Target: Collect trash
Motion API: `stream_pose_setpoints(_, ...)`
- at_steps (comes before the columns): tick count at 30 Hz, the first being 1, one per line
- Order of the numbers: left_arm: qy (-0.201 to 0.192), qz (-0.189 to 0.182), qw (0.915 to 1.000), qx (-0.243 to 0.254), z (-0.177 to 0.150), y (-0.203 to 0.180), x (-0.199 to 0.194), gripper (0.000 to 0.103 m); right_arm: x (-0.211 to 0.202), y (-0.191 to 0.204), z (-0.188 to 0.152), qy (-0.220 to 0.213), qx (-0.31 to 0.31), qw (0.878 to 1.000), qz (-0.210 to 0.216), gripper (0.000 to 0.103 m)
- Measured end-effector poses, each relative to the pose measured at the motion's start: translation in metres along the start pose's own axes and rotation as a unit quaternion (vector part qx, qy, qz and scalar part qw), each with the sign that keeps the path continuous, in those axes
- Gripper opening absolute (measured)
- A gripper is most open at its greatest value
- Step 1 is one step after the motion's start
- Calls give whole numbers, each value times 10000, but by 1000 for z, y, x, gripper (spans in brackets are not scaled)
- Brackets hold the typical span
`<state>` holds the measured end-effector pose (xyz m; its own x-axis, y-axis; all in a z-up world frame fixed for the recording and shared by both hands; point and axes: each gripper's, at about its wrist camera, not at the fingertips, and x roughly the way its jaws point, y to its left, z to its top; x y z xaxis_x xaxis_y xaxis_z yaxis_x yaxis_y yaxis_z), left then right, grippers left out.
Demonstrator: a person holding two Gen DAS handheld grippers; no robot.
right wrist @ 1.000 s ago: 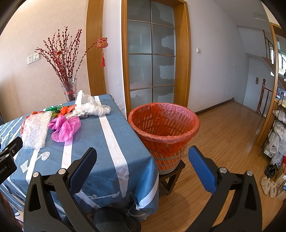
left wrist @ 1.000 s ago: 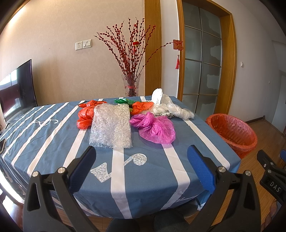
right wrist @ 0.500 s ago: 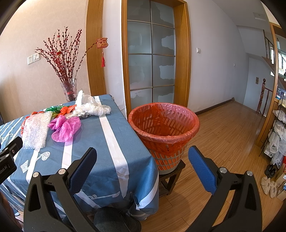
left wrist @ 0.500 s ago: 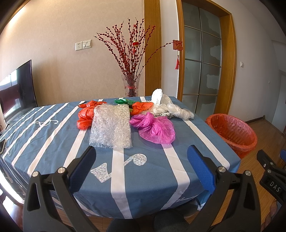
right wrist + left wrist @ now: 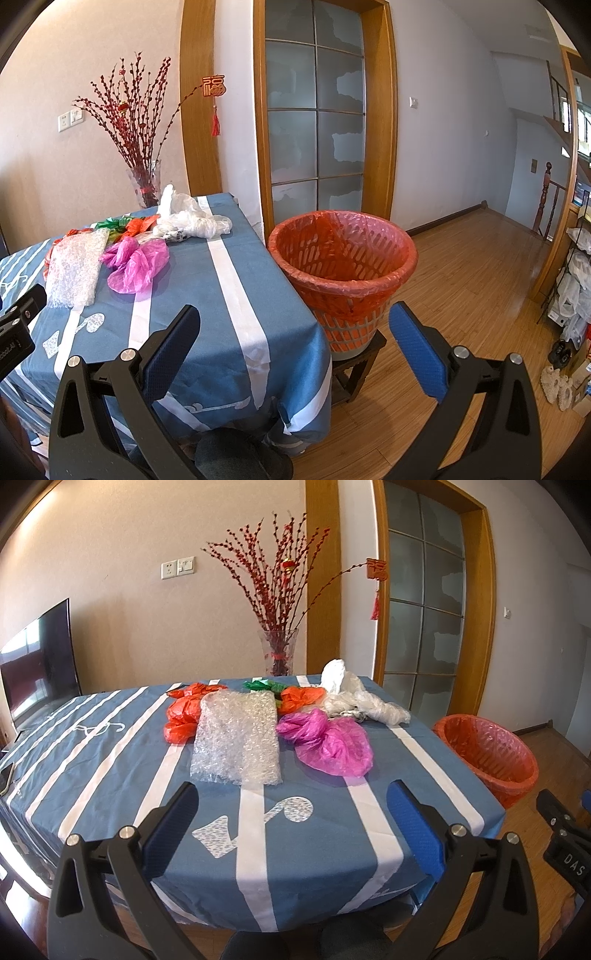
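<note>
The left gripper [image 5: 291, 823] is hovering above the near edge of the table [image 5: 325, 853], its fingers spread wide with nothing between them. The right gripper [image 5: 293, 345] is likewise gaping wide and carrying nothing, hanging over the table's near right corner. The trash is lying in a cluster toward the far side of the striped cloth: a bubble wrap sheet [image 5: 236, 738] nearest, orange bags [image 5: 183, 716] touching its left, a pink bag [image 5: 328, 740] to its right, and white bags [image 5: 364, 705] farther right. The red-lined bin [image 5: 341, 269] is sitting on a stool just beside the table's right edge.
</note>
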<state>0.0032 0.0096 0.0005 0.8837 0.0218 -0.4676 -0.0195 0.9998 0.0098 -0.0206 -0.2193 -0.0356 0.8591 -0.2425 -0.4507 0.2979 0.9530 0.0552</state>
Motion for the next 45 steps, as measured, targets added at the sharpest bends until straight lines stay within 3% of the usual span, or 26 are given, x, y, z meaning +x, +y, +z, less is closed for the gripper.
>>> stream_pose_setpoints(8,340,254,9988,-263,4,35,34,99,29,34,22,-43,-157,9990,428,101)
stream_pose_setpoints(14,530,476,9955,-632,15,80,67,99,78,81,43,305,-301,9918,1207,97)
stream_pose_setpoints(22,791,529,9906,-982,34,123,116,99,160,154,48,1218,-688,9719,1892,68)
stream_pose_setpoints(26,861,498,9912,-878,43,126,134,92,184,176,40,1570,-873,9637,1976,63)
stream_pose_setpoints(30,988,353,9913,-795,49,125,152,86,193,188,38,1641,-1001,9602,2027,62)
stream_pose_setpoints(32,1059,239,9910,-784,51,123,160,85,199,192,36,1728,-1083,9586,1986,56)
stream_pose_setpoints(34,1121,196,9906,-761,52,121,168,84,209,195,32,1829,-1163,9572,1916,41)
stream_pose_setpoints(39,1354,81,9874,-810,49,118,185,79,204,196,32,1737,-1319,9556,1983,14)
stream_pose_setpoints(42,1490,-13,9849,-879,46,118,192,75,195,190,35,1582,-1343,9577,1991,10)
stream_pose_setpoints(45,1596,-169,9823,-961,43,119,198,62,189,182,37,1495,-1265,9601,1994,9)
